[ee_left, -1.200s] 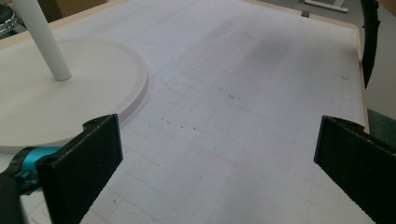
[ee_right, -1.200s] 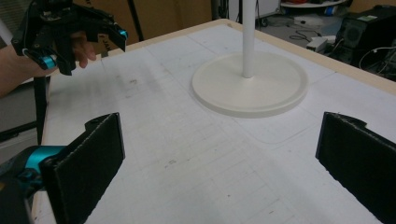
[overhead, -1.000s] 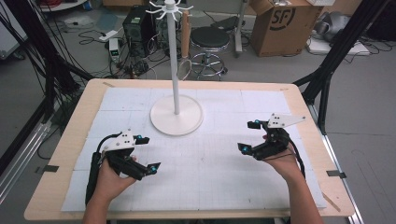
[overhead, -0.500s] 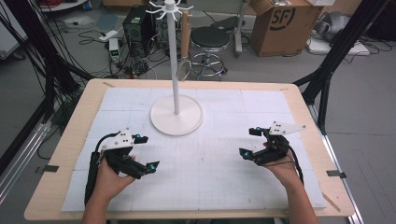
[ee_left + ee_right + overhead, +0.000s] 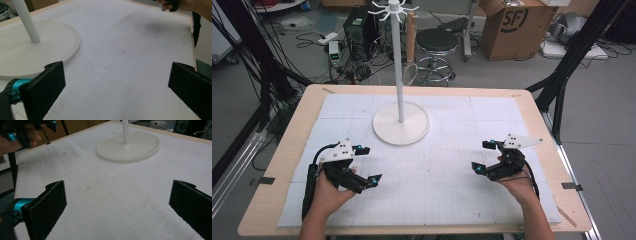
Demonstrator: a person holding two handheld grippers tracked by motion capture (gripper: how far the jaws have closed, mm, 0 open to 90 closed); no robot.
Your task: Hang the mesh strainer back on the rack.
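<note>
A light wooden table (image 5: 292, 150) carries a white gridded mat (image 5: 437, 170) that covers nearly all of its top, leaving a bare wood border. On the mat, toward the far middle, stands a white stand's round base (image 5: 401, 123) with its upright pole (image 5: 398, 60). Faint smudges, perhaps pencil marks, dot the mat.

White stand (image 5: 401, 122) on a faintly gridded white mat (image 5: 442, 170).

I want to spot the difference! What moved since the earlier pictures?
The right gripper slid down the table toward the person and a bit inward. It took hold of nothing, and its jaws are open as before. The left gripper, also open, and the white stand stayed where they were.
</note>
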